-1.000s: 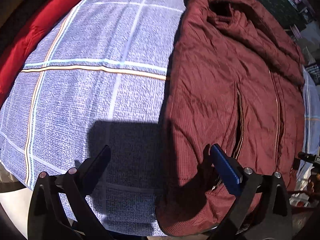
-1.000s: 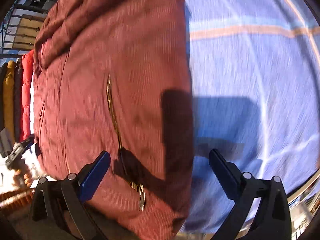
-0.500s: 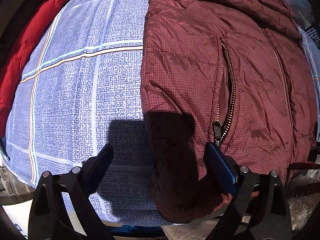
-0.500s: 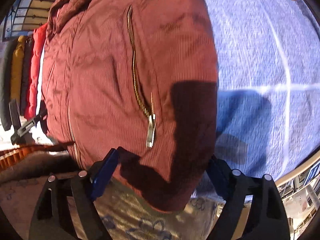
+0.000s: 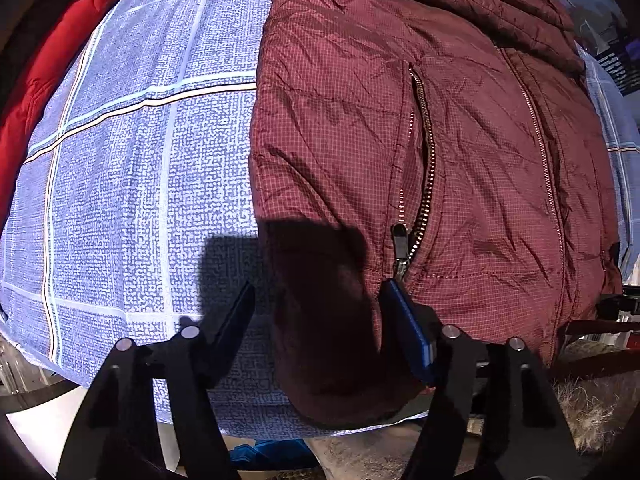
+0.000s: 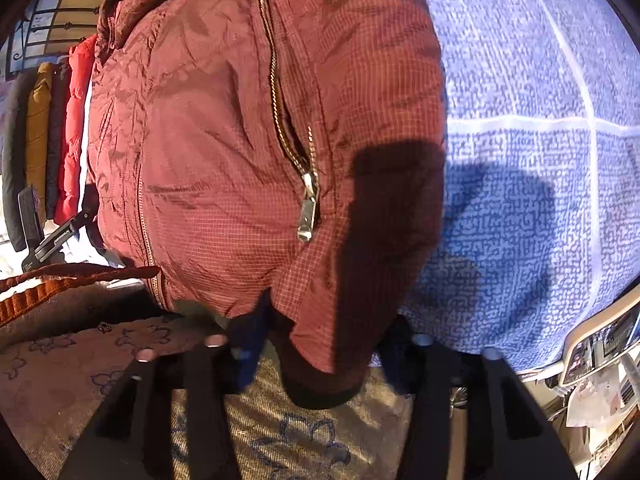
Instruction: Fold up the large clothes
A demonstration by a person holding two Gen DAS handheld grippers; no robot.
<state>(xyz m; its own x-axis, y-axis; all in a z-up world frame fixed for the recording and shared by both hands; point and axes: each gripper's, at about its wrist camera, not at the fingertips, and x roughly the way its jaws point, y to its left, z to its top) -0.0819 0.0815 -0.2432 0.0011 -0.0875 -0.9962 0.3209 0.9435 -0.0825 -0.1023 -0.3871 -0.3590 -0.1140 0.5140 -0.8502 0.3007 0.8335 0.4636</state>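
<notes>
A maroon padded jacket [image 5: 400,140] lies flat on a bed with a blue checked sheet [image 5: 140,180]. My left gripper [image 5: 320,312] points down over the jacket's lower left corner and its jaws are closing. The right pad [image 5: 404,320] touches the fabric below a pocket zip pull [image 5: 400,240]; the left finger still rests on the sheet beside the jacket's edge. In the right wrist view the jacket [image 6: 224,140] hangs over the bed's edge. My right gripper [image 6: 320,340] is closing on its lower hem corner, which fills the gap between the blurred pads.
A red padded garment [image 5: 48,80] lies along the sheet's far left edge. Several coats [image 6: 74,128] hang at the left of the right wrist view. A patterned carpet [image 6: 100,360] covers the floor below the bed's edge. The sheet [image 6: 540,160] stretches to the jacket's right.
Both grippers came down to the jacket's bottom hem and their jaws narrowed. The left one now straddles the lower left corner; the right one has closed in on the other hem corner.
</notes>
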